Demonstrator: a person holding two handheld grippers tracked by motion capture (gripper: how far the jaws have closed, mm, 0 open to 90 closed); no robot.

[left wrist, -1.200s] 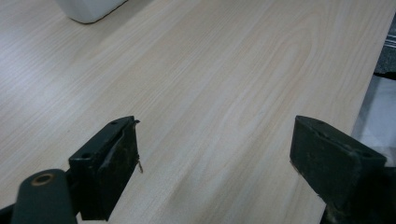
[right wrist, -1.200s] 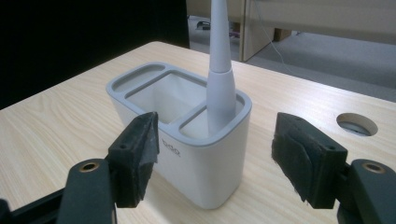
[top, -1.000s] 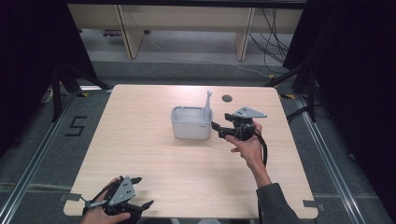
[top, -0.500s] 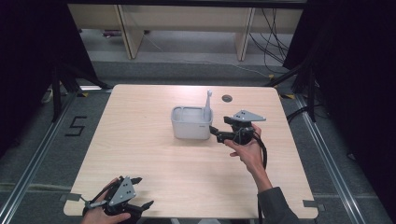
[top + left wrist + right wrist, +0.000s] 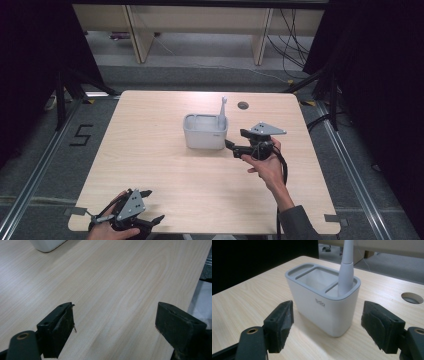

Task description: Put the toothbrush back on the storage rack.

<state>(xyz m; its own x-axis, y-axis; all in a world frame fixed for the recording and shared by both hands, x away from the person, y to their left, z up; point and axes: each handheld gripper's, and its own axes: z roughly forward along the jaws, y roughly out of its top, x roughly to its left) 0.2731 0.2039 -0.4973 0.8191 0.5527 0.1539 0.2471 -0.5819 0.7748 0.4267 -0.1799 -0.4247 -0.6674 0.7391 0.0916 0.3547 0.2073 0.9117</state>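
Because the right gripper (image 5: 231, 147) sits just beside the white holder (image 5: 205, 132) with its jaws spread wide and nothing between them, having just been opening as it drew a little away, the main risk seems to be a careless nudge: a jaw catching the holder's near wall could slide or tip the light tub across the smooth wooden table (image 5: 150, 150) and topple the tall toothbrush-like stick (image 5: 222, 112) that stands upright in its end compartment. The holder rests near the middle of the table, toward the far side; it looks like matte moulded plastic, a rounded oblong with a grey rim (image 5: 322, 272) split into a narrow slot, a wide middle well and the end pocket. The stick (image 5: 346, 267) is pale and tapers upward from a thicker base. The left gripper (image 5: 145, 207) rests at the table's near left corner, well apart, its black jaws wide over bare pale wood grain, their pads (image 5: 68, 325) worn and rough.
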